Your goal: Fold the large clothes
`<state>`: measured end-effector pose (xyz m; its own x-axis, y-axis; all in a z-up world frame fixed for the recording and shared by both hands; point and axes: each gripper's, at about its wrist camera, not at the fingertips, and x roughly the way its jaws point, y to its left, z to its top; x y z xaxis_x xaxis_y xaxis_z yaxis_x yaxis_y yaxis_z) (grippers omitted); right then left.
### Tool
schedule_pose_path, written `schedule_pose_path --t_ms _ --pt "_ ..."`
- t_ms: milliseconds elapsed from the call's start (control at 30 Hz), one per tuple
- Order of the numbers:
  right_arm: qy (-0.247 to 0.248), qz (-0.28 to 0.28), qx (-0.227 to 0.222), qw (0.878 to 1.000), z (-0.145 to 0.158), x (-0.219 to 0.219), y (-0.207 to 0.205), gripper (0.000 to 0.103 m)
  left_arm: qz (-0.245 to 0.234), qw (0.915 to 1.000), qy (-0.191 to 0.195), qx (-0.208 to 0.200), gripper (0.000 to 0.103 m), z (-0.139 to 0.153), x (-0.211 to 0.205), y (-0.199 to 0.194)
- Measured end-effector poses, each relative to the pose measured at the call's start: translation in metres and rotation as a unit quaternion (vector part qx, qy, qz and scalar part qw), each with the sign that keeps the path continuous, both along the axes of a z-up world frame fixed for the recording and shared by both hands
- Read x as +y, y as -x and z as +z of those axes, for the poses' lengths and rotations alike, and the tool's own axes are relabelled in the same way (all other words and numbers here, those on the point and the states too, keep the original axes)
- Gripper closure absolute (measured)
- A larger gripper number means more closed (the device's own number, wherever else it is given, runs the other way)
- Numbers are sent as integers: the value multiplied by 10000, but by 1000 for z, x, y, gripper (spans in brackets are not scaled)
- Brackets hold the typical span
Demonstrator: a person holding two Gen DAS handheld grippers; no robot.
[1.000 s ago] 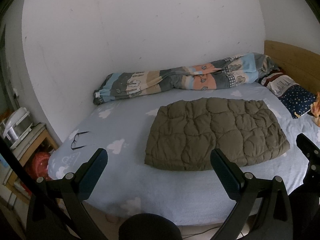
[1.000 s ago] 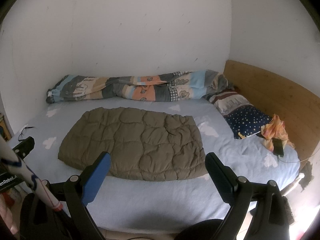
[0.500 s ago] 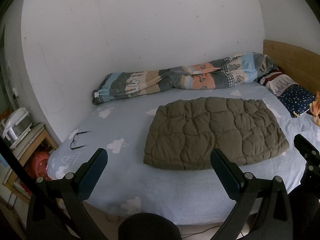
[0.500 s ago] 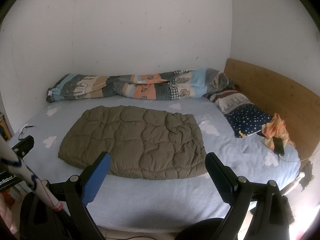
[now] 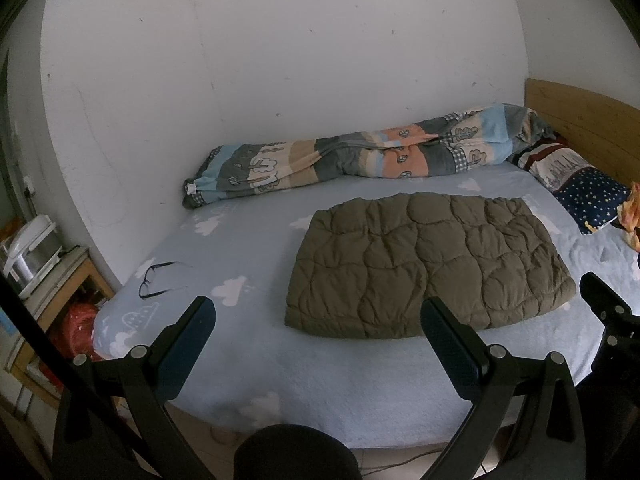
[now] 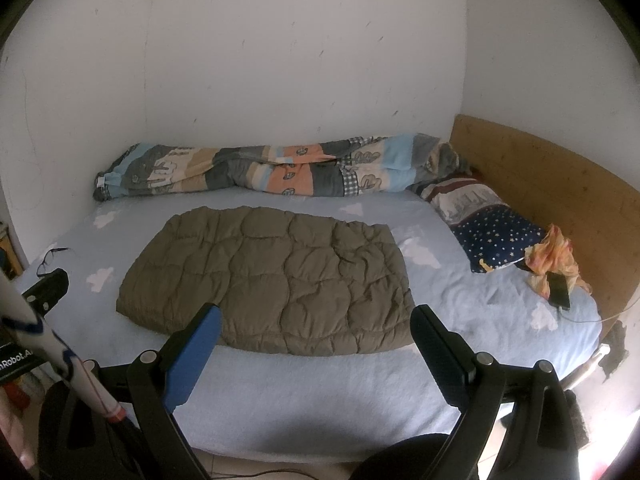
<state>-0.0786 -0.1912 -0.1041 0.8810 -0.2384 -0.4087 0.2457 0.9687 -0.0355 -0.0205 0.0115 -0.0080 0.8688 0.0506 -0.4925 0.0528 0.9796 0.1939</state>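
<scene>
Both my left gripper [image 5: 318, 320] and right gripper [image 6: 316, 328] hang spread, holding nothing; the folded olive quilted jacket [image 6: 272, 276] lies flat just beyond my fingertips.

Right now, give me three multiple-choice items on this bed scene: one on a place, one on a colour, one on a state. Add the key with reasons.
1. Where do the eyeglasses lie?
A. on the quilted garment
B. on the sheet near the bed's foot-end corner
C. on the starry pillow

2. What colour is the quilted garment?
A. olive-brown
B. red
C. white

3. How do the left gripper and right gripper stand?
A. both shut on the garment
B. one open, one shut
C. both open, holding nothing

Key: B, the frames rest on the blue sheet apart from the garment; A, its padding is olive-brown in both views; C, each pair of fingers is spread with only bed between.
</scene>
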Motion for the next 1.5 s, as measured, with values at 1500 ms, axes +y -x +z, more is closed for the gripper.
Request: schedule_pose_path --t_ms 1500 --pt "11 98 85 9999 -6 -5 -3 6 -411 9975 492 294 1 -7 4 -8"
